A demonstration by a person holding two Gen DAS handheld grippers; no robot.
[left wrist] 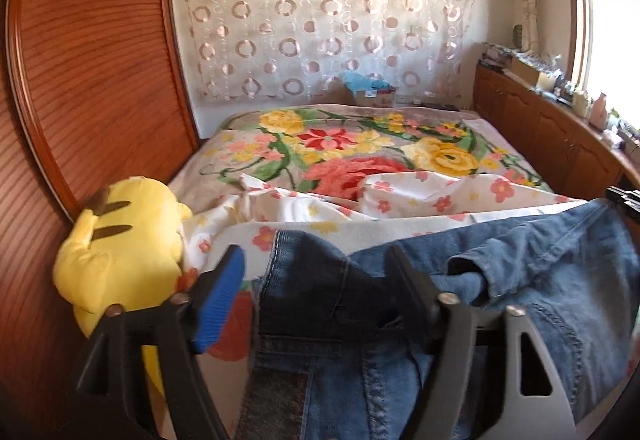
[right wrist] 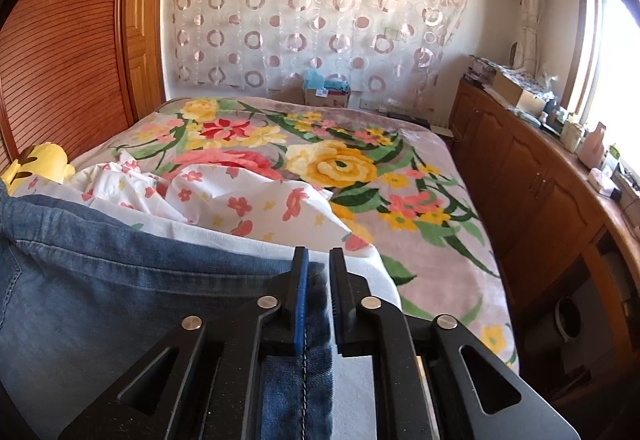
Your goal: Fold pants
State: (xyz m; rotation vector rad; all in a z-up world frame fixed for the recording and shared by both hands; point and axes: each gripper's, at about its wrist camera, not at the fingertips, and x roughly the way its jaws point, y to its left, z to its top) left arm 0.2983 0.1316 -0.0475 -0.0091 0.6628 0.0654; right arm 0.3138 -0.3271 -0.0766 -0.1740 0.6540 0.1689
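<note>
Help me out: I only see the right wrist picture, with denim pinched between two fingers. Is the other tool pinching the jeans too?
Observer: No. The left gripper has its fingers spread wide, and the jeans lie loose between them.
Operator: Which part of the jeans is there?
Observer: It looks like the waistband end, since a dark patch is stitched there.
Operator: And the yellow thing at my left edge?
Observer: A yellow plush toy with dark stripes, beside the slatted wooden door.
</note>
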